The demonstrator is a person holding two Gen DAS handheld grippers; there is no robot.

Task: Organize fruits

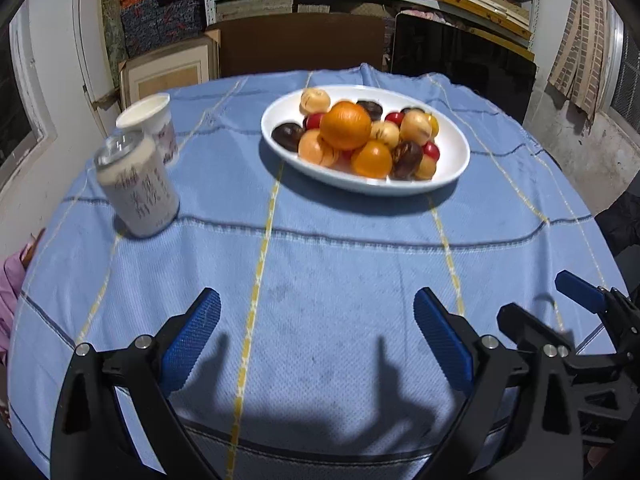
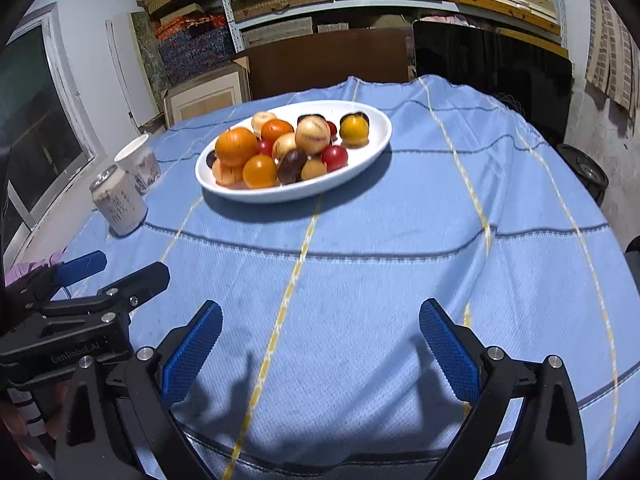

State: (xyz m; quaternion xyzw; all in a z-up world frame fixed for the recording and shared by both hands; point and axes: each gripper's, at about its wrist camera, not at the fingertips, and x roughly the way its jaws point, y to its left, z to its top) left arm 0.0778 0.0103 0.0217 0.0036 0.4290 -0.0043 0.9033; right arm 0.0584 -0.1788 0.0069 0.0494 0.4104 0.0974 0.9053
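Resting mid-table, the plate (image 1: 448,168) holds piled fruit (image 1: 345,125) — can (image 1: 138,184) and cup (image 1: 154,124) at left. Left gripper (image 1: 316,334) and right gripper (image 2: 320,338) gape wide, empty — each view catches the other's gripper.

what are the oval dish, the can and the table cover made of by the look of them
Oval dish: likely glazed ceramic, white and glossy with soft highlights, though plastic is possible. Can: probably metal, with a shiny silvery rim under a pale printed wrap. Table cover: woven fabric, matte blue, visible weave and stitched stripes.
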